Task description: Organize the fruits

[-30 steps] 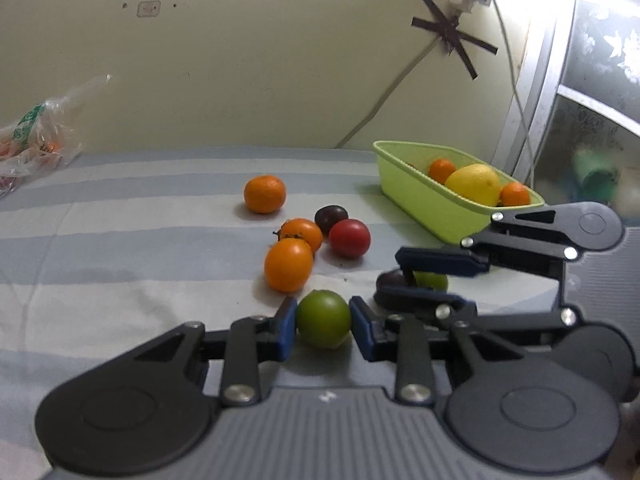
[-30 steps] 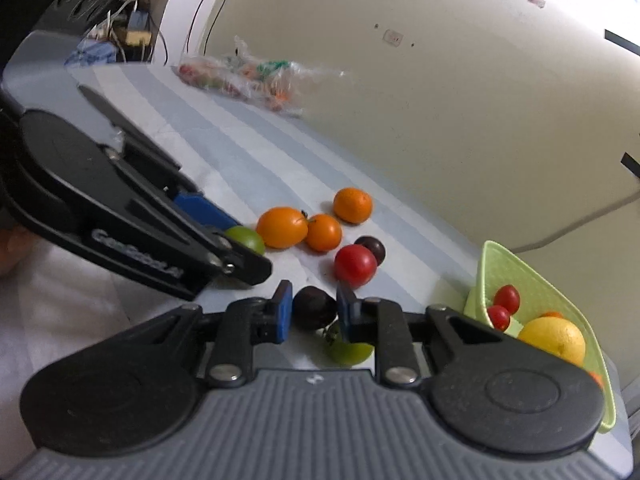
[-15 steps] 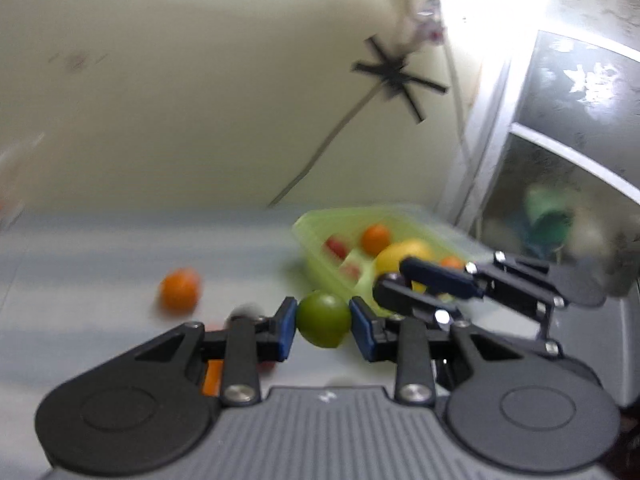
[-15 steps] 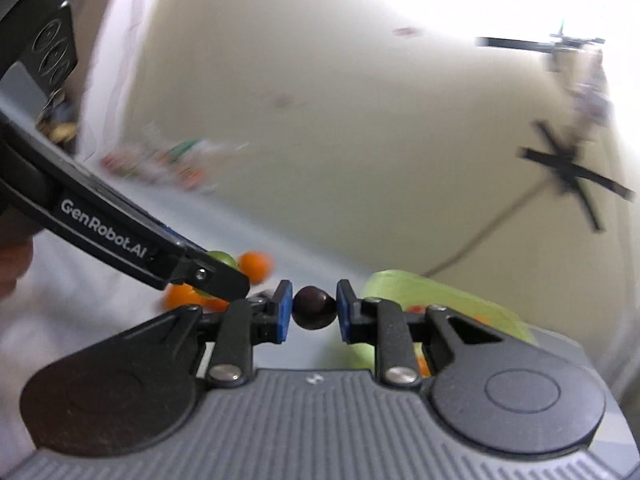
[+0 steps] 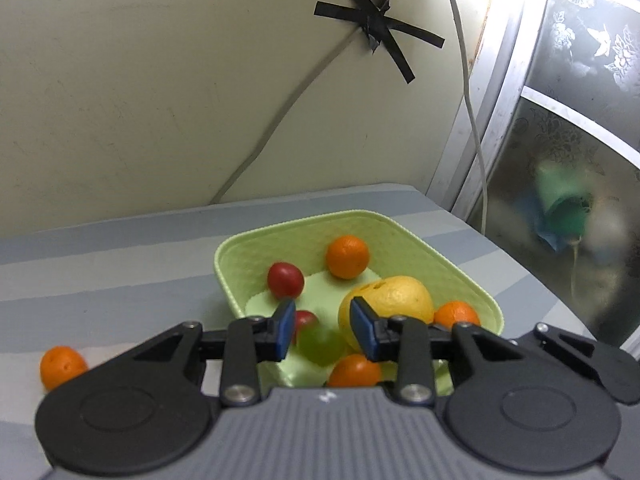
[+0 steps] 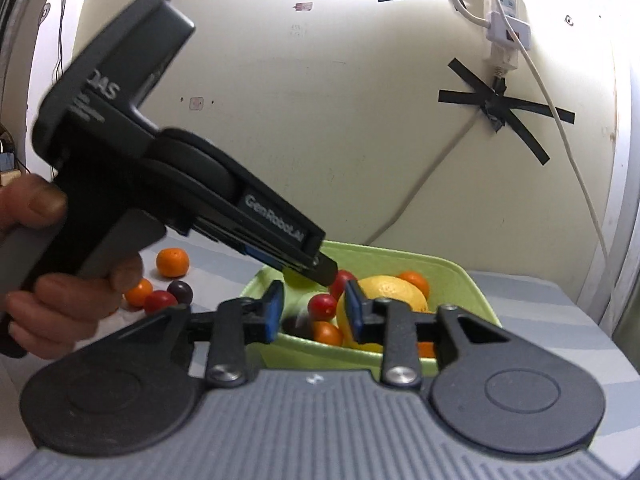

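Observation:
A light green basket holds a yellow lemon, oranges, red tomatoes and a blurred green fruit just below my left gripper, which is open above the basket. In the right wrist view my right gripper is open over the same basket; a blurred dark fruit lies under it. The left gripper's body crosses that view, its tip over the basket.
An orange lies on the striped cloth left of the basket. Another orange, a red tomato and a dark plum lie on the cloth. A taped cable and power strip hang on the wall.
Both grippers moved over the basket and opened. The green fruit left the left gripper and the dark fruit left the right gripper; both now sit in the basket.

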Demonstrator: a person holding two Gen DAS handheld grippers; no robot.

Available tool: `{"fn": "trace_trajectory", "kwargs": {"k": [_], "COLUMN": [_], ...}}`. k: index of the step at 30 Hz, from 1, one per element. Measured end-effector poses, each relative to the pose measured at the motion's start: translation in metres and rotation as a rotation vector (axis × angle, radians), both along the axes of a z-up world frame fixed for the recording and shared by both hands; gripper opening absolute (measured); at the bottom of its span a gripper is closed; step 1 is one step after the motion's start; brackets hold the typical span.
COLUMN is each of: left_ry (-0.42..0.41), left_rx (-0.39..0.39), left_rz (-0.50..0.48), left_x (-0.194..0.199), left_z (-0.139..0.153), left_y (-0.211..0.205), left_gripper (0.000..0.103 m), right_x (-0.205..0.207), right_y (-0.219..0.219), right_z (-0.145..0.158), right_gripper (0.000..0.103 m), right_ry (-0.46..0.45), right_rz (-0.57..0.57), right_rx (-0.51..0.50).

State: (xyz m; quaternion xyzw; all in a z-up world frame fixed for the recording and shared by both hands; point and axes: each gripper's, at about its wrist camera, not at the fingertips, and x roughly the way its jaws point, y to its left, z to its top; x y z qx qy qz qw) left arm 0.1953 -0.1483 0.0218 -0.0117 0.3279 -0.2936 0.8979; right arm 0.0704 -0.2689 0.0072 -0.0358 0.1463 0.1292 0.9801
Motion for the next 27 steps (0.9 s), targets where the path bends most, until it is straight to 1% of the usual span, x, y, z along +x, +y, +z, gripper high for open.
{"fn": "trace_trajectory", "kwargs": {"k": [3, 6, 10, 14, 17, 20, 22, 24, 27], "left_ry": [-0.012, -0.042, -0.103, -0.140, -0.127, -0.063, -0.023, 0.007, 0.010], "left_rx": [-0.024, -0.067, -0.130, -0.149, -0.137, -0.126, -0.105, -0.084, -0.033], "left_rz": [0.022, 0.044, 0.103, 0.192, 0.263, 0.321, 0.349, 0.361, 0.364], "left_x": [0.001, -0.005, -0.030, -0.064, -0.088, -0.109, -0.119, -0.131, -0.147], "left_z": [0.007, 0.024, 0.048, 0.055, 0.043, 0.018, 0.000, -0.017, -0.033], "left_y": [0.005, 0.019, 0.058, 0.105, 0.137, 0.163, 0.174, 0.182, 0.185], "left_gripper": [0.037, 0.037, 0.037, 0.037, 0.037, 0.037, 0.037, 0.037, 0.037], "right_x": [-0.002, -0.005, -0.012, -0.020, -0.027, -0.033, -0.037, -0.045, -0.059], "right_y": [-0.006, -0.015, -0.025, -0.026, -0.023, -0.018, -0.014, -0.008, 0.011], "right_z": [0.003, 0.006, 0.010, 0.012, 0.013, 0.013, 0.013, 0.011, 0.005], "right_gripper": [0.039, 0.039, 0.039, 0.038, 0.038, 0.038, 0.038, 0.038, 0.039], "right_ry": [-0.016, -0.038, -0.082, -0.138, -0.173, -0.162, -0.127, -0.067, 0.025], "right_rz": [-0.016, -0.041, -0.072, -0.102, -0.121, -0.127, -0.119, -0.075, -0.007], "right_rx": [0.038, 0.091, 0.167, 0.180, 0.174, 0.162, 0.166, 0.195, 0.184]}}
